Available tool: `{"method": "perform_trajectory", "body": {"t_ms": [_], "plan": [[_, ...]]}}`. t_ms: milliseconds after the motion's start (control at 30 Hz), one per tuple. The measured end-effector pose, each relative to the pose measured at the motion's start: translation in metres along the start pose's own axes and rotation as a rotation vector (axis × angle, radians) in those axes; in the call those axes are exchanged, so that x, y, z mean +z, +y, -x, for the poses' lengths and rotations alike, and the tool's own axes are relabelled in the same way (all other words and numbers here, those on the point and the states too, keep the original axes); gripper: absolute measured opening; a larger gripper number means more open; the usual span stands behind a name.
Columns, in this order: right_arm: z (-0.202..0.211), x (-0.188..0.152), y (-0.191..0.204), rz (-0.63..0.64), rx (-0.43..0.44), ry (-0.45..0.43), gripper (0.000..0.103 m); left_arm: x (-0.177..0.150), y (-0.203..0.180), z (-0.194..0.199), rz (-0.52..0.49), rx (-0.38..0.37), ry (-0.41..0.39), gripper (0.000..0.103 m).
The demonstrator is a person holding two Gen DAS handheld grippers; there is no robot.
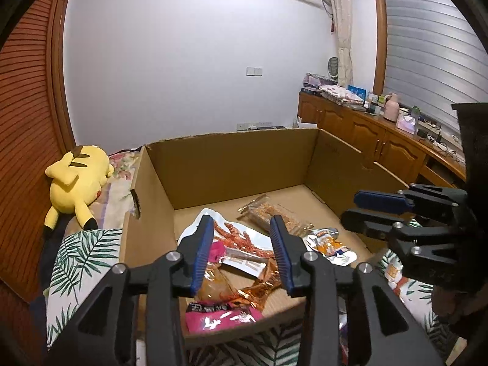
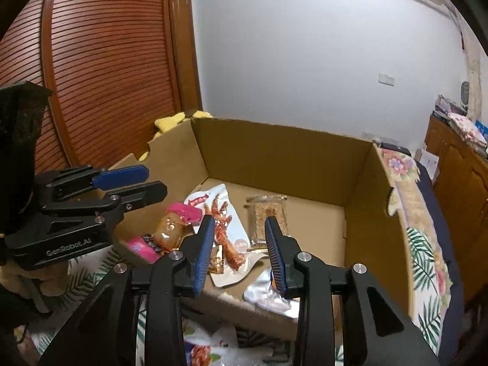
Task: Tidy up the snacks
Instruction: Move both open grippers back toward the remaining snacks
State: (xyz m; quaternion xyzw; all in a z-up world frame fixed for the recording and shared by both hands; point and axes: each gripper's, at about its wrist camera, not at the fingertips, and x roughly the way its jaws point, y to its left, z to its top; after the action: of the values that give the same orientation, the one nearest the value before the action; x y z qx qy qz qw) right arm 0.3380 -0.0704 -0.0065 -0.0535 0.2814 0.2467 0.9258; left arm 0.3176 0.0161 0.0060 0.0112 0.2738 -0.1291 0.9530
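Note:
An open cardboard box sits on the bed and holds several snack packets: a white packet with red chicken feet, a clear packet of grain bars, a pink packet, an orange-clear packet and a silver and orange packet. My left gripper is open and empty above the box's near edge. My right gripper is open and empty over the box's right side.
A yellow plush toy lies left of the box on the bed. A leaf-print cover lies under the box's near edge. More snack packets lie on the bed in front of the box. A wooden cabinet stands at the right.

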Motion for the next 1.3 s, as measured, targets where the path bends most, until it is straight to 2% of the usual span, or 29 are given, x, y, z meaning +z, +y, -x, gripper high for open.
{"method": "perform_trajectory", "body": {"t_ms": [300, 767, 1033, 1133, 1300], "plan": [[0.069, -0.031, 0.012, -0.027, -0.012, -0.028, 0.042, -0.015, -0.019, 0.049, -0.020, -0.023, -0.022, 0.045], [0.128, -0.095, 0.005, -0.109, -0.073, 0.013, 0.045, -0.061, -0.055, 0.100, 0.000, -0.062, 0.033, 0.047], [0.141, -0.123, -0.009, -0.118, -0.127, 0.003, 0.050, -0.092, -0.079, 0.096, 0.053, -0.073, 0.097, 0.047], [0.137, -0.138, -0.016, -0.131, -0.136, 0.008, 0.057, -0.104, -0.093, 0.090, 0.078, -0.103, 0.140, 0.047], [0.128, -0.153, -0.026, -0.146, -0.138, 0.042, 0.059, -0.116, -0.114, 0.086, 0.091, -0.134, 0.176, 0.047]]}}
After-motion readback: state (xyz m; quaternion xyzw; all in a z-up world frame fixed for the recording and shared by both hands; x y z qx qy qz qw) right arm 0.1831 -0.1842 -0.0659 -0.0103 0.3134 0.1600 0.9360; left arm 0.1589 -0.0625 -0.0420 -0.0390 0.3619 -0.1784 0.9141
